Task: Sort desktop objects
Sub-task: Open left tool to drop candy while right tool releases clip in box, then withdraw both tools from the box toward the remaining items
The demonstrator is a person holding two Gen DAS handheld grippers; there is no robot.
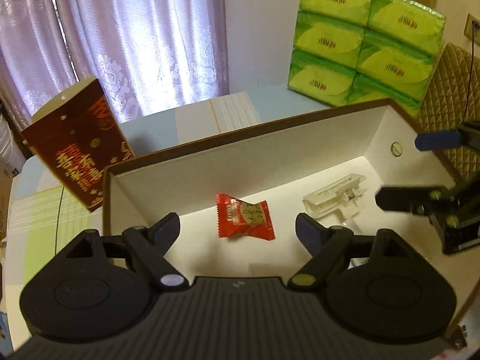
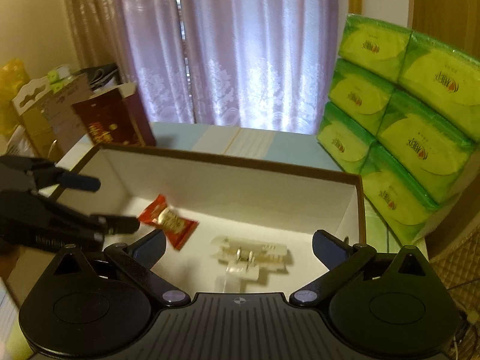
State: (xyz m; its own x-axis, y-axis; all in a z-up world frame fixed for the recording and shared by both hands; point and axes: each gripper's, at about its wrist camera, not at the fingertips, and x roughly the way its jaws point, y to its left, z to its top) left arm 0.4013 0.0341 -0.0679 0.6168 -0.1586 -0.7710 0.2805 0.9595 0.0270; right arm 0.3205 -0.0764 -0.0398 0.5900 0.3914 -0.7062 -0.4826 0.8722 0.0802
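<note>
Red crinkled candy wrapper (image 1: 244,219) and clear plastic clip (image 1: 334,198) lie apart in my white-lined cardboard box (image 1: 270,150); only the right view shows the clip's metal spring; left gripper (image 1: 237,228) and right gripper (image 2: 238,247) both gape wide, holding nothing.

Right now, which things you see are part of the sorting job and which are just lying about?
Part of the job:
- red candy packet, in the box
- clear plastic clip, in the box beside it
- white-lined cardboard box
- left gripper, right gripper, both with jaws open and empty

Just lying about:
- green tissue packs
- dark red gift box
- curtain
</note>
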